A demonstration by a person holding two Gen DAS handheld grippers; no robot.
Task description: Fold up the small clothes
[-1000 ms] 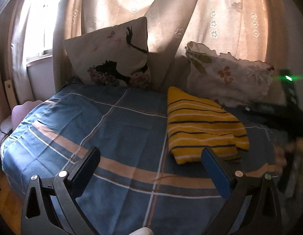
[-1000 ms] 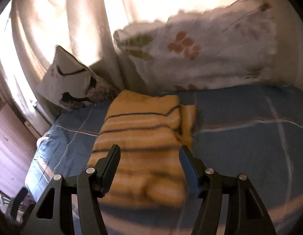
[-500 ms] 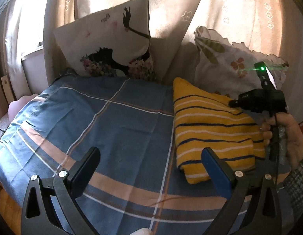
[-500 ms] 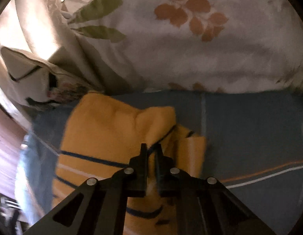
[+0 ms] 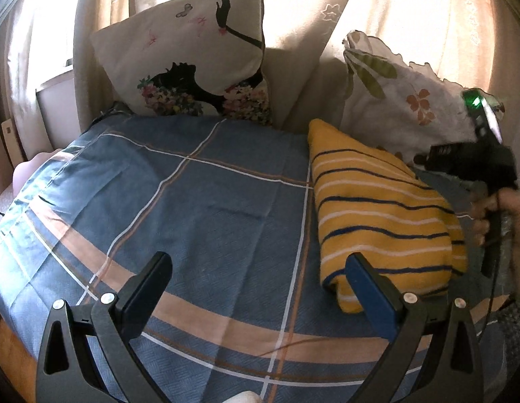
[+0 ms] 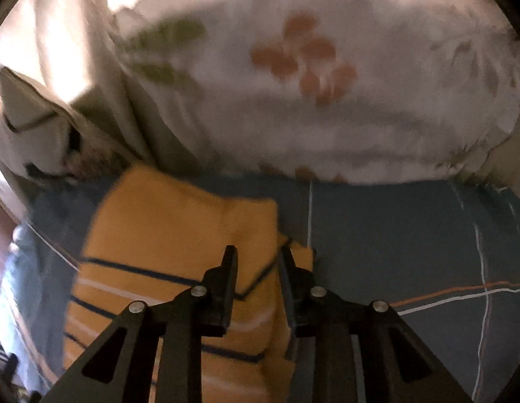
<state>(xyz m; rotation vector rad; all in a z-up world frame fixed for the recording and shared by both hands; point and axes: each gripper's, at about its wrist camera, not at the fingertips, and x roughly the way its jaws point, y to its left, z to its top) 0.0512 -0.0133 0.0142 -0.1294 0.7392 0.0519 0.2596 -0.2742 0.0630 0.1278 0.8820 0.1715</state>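
Note:
A yellow garment with dark and white stripes (image 5: 381,211) lies folded on the blue plaid bedspread (image 5: 192,208), at the right. My left gripper (image 5: 260,278) is open and empty, low over the bedspread, its right finger beside the garment's near edge. In the right wrist view the same garment (image 6: 172,235) lies under my right gripper (image 6: 258,255), whose jaws stand a little apart over the garment's far right corner, holding nothing. The right gripper body (image 5: 475,164) also shows in the left wrist view, in a hand.
A cream pillow with a black silhouette print (image 5: 192,57) and a white floral pillow (image 5: 401,100) lean against curtains (image 5: 411,10) at the back. The floral pillow (image 6: 310,84) fills the right wrist view. The bed's left edge drops off.
My right gripper went from open to shut at the garment's far corner, and has now parted slightly and pulled back a little. My left gripper stayed open and moved closer to the garment.

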